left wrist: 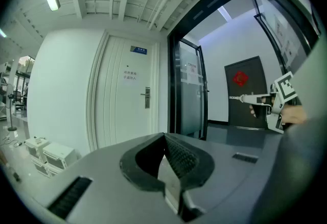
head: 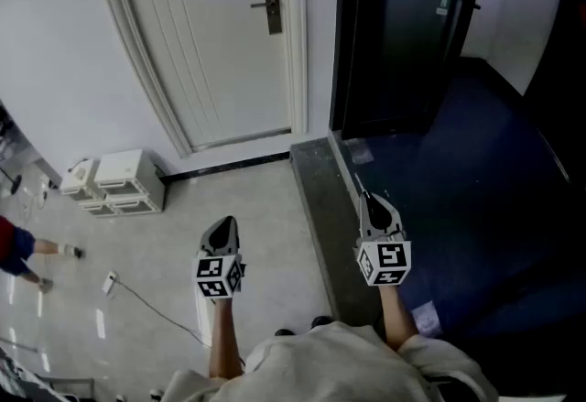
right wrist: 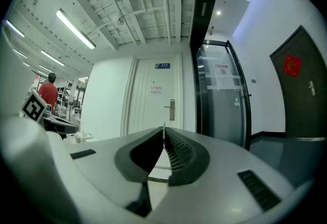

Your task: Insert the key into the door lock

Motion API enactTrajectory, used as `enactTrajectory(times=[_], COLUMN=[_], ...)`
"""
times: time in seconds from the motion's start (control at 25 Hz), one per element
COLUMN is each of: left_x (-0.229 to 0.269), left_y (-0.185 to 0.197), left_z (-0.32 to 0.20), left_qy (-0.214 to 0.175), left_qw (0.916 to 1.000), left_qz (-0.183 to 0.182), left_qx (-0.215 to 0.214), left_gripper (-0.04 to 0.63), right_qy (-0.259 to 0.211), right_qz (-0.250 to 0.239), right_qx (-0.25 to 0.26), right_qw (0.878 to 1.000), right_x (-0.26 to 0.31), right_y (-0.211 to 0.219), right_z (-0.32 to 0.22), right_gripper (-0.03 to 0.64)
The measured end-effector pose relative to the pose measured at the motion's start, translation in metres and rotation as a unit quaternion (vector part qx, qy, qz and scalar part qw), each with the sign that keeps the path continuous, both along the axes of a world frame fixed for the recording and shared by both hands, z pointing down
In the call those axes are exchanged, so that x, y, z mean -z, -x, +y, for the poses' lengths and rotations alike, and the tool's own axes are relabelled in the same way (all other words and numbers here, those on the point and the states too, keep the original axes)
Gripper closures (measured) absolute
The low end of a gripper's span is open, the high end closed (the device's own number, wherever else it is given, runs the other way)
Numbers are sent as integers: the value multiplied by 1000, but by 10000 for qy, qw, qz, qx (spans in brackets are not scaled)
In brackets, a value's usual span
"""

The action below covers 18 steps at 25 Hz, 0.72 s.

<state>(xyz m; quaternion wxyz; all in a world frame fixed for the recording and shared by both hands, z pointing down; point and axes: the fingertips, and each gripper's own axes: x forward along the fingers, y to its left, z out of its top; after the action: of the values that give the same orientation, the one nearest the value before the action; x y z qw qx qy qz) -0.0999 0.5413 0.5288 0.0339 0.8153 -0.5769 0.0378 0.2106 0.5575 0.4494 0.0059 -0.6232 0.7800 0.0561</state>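
The white door (head: pixel 229 43) stands shut ahead, with its metal handle and lock plate (head: pixel 272 6) on its right side; the lock also shows in the left gripper view (left wrist: pixel 146 98) and the right gripper view (right wrist: pixel 172 109). My right gripper (head: pixel 371 201) is held level, shut on a thin key (right wrist: pixel 163 125) that pokes out past its tips. From the left gripper view that key (left wrist: pixel 234 98) shows as a thin silver blade. My left gripper (head: pixel 224 224) is shut with nothing in it, its tips meeting (left wrist: pixel 164 136). Both are well short of the door.
White box units (head: pixel 114 180) sit on the floor by the wall at left, with a cable (head: pixel 146 299) trailing nearby. A person in red (head: pixel 14 249) stands at far left. A black-framed glass door (head: pixel 403 25) and a dark threshold strip (head: pixel 320 199) lie to the right.
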Motion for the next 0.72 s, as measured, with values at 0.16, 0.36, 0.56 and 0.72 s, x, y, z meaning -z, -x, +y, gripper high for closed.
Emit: enactTrajectory(times=[0.16,0.36,0.56,0.72], left_x=[-2,0,2,4], left_y=[-11,-22,-36,-50], left_z=[2,-1,-4,-10], left_qy=[27,31,29,3], left_qw=[10000,10000,9999,9999], left_qz=[-4,-12,-27,-43], left_qx=[-66,-81,-111,-136], left_gripper=[578,578,578,578], right_qy=[13,62,83,76], right_qz=[-1,24,-59,-37], right_qx=[7,27,68,110], right_qw=[10000,10000,9999,9999], right_x=[-5,-8,-9,-10], right_y=[-8,-16,-27,-39], right_z=[-1,-4,-6,-12], right_gripper=[588,586,586,587])
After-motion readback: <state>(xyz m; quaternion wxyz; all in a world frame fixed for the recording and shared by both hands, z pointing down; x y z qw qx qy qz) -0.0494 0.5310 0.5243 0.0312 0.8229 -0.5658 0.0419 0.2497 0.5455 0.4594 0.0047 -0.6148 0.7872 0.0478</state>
